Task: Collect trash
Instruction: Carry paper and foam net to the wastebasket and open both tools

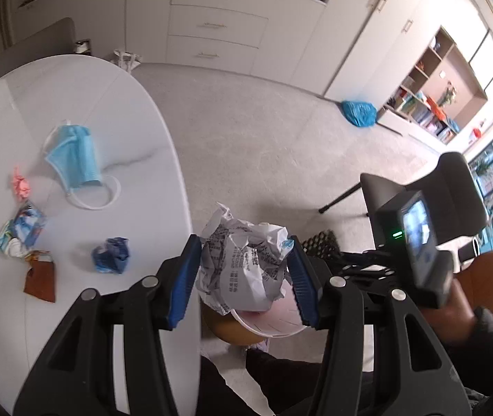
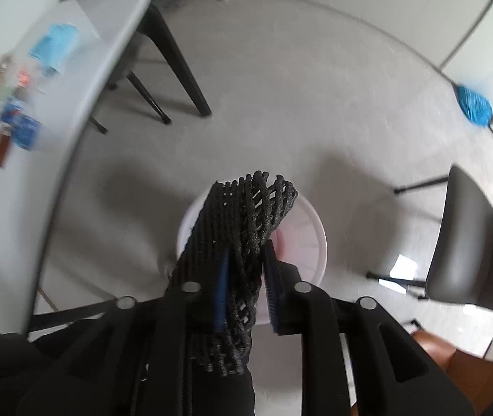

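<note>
My left gripper (image 1: pixel 244 270) is shut on a crumpled printed paper ball (image 1: pixel 243 260) and holds it off the table edge, above a white-pink bin (image 1: pixel 274 326). My right gripper (image 2: pixel 246 267) is shut on a black foam net (image 2: pixel 246 222), held over the same bin (image 2: pixel 301 232) on the floor. On the white table (image 1: pixel 107 104) lie a blue face mask (image 1: pixel 75 156), a pink paper scrap (image 1: pixel 21 185), a blue-white wrapper (image 1: pixel 21 230), a crumpled blue wrapper (image 1: pixel 112 254) and a brown wrapper (image 1: pixel 40 279).
The right gripper's body with its screen (image 1: pixel 416 239) shows right of the paper. A dark chair (image 2: pixel 468 246) stands right of the bin. A blue bag (image 1: pixel 359 112) lies on the floor by the shelves. Table legs (image 2: pixel 177 62) stand behind the bin.
</note>
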A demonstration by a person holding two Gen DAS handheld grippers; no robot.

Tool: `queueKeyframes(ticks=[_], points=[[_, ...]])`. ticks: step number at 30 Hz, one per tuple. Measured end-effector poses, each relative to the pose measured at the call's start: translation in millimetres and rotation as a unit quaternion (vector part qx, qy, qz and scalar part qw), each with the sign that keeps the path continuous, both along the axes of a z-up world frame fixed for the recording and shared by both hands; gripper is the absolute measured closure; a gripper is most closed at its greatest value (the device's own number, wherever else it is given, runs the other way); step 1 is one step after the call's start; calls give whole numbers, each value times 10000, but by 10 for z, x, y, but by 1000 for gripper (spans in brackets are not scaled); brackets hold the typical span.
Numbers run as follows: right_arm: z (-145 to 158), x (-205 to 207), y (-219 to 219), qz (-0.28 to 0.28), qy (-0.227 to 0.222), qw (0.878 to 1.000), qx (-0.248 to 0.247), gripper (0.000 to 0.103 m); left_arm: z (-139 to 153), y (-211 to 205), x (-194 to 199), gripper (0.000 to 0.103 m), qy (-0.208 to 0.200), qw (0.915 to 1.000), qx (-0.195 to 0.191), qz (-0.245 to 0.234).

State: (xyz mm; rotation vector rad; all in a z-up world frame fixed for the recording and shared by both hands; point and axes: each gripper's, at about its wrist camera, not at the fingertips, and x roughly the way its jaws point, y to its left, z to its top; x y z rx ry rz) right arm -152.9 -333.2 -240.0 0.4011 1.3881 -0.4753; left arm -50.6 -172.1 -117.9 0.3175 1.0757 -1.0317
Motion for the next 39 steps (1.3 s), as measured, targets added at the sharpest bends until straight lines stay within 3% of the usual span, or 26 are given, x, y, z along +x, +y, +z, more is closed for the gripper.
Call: queueKeyframes(ticks=[1,2,4,9,11,17,19,21,23,39], points=[[-76,-23,-17,-24,95,9999,-51,62,-17,-26,-22,53,10,10000,33,-41],[-149,-53,-29,-43,202,9997,-149,51,-39,-67,-54,53,4,9999,81,-83],[-217,-82,-38,-50,301,9993,-213,42,-75,-151,-119,53,1,9997,163,-171],[-110,-200,-179,-186,220,9989,-379,12,-164,-348,-260,53,105,9988,286,-374],[-23,-244,-238,-245,188,9982,-510,6,-201,-447,-320,53,147,9982,332,-485],[275,-375,-444,-439,-37,9960,-777,3,-234,-672,-512,52,191,9957,380,-818],[378,-431,-516,-546,-119,9951,-816,3,-238,-727,-566,42,205,9947,391,-926],[456,-486,-576,-660,-197,9943,-820,3,-231,-766,-616,15,147,9942,442,-965],[502,-520,-622,-755,-256,9936,-804,3,-201,-791,-672,9,5,9941,474,-978],[554,-412,-587,-762,-400,9938,-710,3,-108,-692,-564,8,-86,9956,418,-829]])
